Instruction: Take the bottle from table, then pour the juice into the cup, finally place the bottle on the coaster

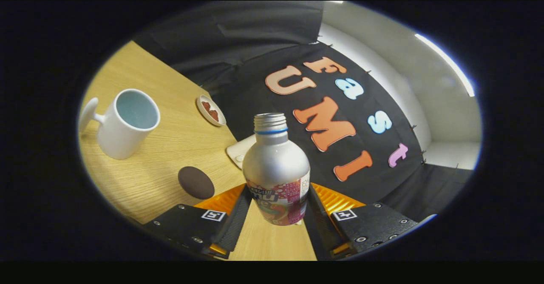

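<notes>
I've got the bottle (276, 169) pinched between both fingers (275, 205), cap off, view canted, prob mid-carry toward the cup (127, 122). Cup sits well beyond and left of the fingers on the table (170, 148), mouth clear. Dark round coaster (196, 182) lies just ahead-left; small dish (211, 110) and a white pad (240, 150) farther off. Nothing blocking the pour path, I'd say.

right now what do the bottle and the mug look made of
Bottle, gripped between the fingers: likely aluminium, matte silver shoulder, threaded metal neck, printed label. Mug beyond the fingers: probably glazed ceramic, glossy white with soft highlights. Neither is certain from looks alone.
</notes>
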Tool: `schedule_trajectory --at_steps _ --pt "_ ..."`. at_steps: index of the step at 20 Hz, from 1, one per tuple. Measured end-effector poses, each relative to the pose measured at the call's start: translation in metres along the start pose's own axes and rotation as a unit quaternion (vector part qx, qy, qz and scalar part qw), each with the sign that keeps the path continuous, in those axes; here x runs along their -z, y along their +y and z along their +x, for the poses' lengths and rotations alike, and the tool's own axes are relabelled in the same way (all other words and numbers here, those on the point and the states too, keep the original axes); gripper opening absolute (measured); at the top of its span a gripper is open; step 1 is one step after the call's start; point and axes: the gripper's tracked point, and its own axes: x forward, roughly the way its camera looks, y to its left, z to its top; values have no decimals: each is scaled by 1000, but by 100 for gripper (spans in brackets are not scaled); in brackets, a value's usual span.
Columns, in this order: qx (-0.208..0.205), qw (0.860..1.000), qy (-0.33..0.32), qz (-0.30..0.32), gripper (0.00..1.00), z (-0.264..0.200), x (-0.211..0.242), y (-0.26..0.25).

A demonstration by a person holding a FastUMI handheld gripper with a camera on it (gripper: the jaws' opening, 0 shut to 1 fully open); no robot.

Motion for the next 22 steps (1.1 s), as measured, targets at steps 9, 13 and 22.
schedule_trajectory --at_steps 9,13,22 --pt "16 985 -66 -157 76 -10 -30 16" --pt "33 975 -85 -204 76 -1 -36 11" --pt "47 961 -104 -253 76 5 -50 5"
